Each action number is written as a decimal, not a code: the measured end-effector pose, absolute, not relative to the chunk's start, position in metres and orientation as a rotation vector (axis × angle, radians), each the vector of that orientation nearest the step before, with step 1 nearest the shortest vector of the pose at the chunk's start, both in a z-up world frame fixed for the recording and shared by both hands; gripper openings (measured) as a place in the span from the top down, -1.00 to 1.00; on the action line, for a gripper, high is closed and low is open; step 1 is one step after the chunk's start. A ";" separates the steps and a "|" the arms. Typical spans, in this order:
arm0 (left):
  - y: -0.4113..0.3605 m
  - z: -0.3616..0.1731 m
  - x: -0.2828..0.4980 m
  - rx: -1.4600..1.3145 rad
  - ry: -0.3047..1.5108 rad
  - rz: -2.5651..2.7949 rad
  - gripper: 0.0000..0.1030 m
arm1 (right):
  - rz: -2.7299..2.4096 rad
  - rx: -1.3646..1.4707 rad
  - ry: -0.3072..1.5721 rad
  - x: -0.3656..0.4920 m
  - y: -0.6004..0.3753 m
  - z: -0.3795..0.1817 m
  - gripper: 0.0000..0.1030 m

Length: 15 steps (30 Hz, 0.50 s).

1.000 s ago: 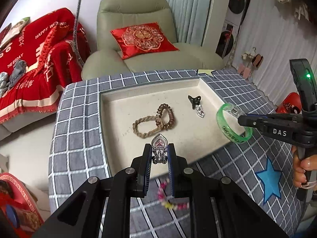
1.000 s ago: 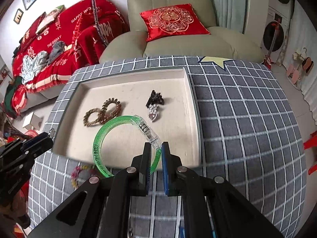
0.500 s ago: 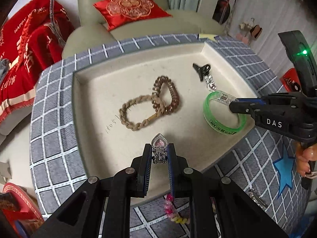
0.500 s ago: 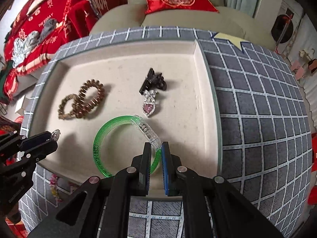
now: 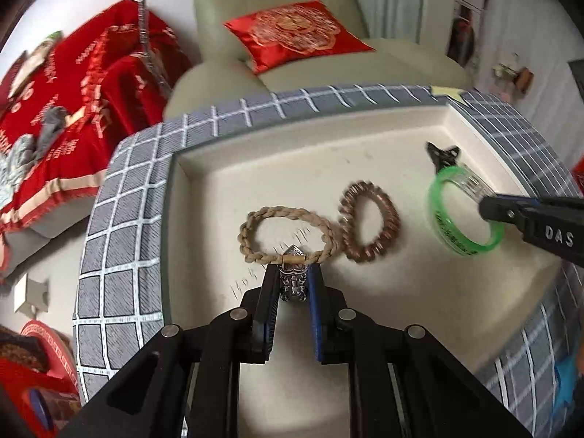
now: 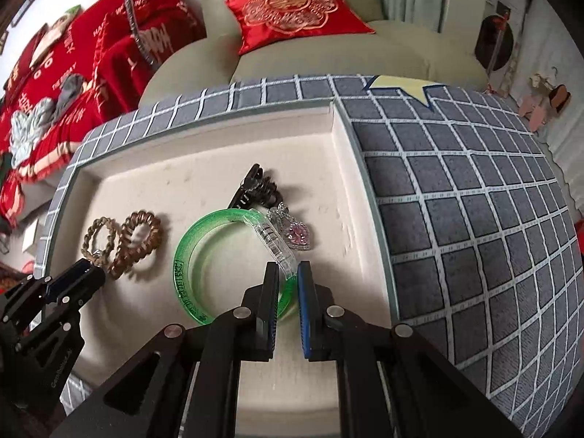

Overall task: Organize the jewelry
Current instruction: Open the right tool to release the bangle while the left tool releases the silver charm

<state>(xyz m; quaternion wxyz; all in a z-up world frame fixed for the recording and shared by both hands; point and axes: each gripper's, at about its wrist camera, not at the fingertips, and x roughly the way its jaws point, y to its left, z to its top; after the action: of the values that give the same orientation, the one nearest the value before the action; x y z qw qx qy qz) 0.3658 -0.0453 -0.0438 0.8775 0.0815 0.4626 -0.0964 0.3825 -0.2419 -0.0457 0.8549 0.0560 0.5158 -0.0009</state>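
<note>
Green bangle (image 6: 189, 255) clamped in R tool (image 6: 287, 273); L tool (image 5: 292, 273) grips silver clip (image 5: 293, 284); tray (image 6: 343, 168) mid-floor free.

The silver clip (image 5: 293, 284) is mostly hidden between gripper fingers.

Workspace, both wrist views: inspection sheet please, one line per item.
Surface: grey checked cloth under a cream tray.
Job's things: green bangle, braided bracelet, coiled hair tie, black clip, heart pendant, all over the tray.
Clutter: nothing seen.
Grippers: left gripper shut on a silver ornament; right gripper shut on the bangle.
Cables: nothing seen.
Surroundings: armchair, red cushion.
</note>
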 end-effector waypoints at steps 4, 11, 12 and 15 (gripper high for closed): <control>-0.050 -0.044 0.369 0.175 0.954 -0.185 0.38 | 0.004 0.103 1.065 0.378 -0.239 -0.045 0.77; -0.047 -0.044 0.364 0.155 0.946 -0.197 0.38 | 0.030 0.135 1.049 0.371 -0.243 -0.039 0.22; -0.048 -0.045 0.363 0.153 0.946 -0.198 0.38 | 0.036 0.145 1.037 0.368 -0.243 -0.036 -0.09; -0.047 -0.044 0.362 0.146 0.946 -0.202 0.38 | 0.053 0.163 1.006 0.361 -0.243 -0.026 -0.14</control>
<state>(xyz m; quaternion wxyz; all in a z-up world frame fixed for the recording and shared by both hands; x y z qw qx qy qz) 0.3615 -0.0471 -0.0441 0.8827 0.0700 0.4544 -0.0971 0.3612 -0.2427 -0.0261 0.8726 0.0780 0.4814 0.0255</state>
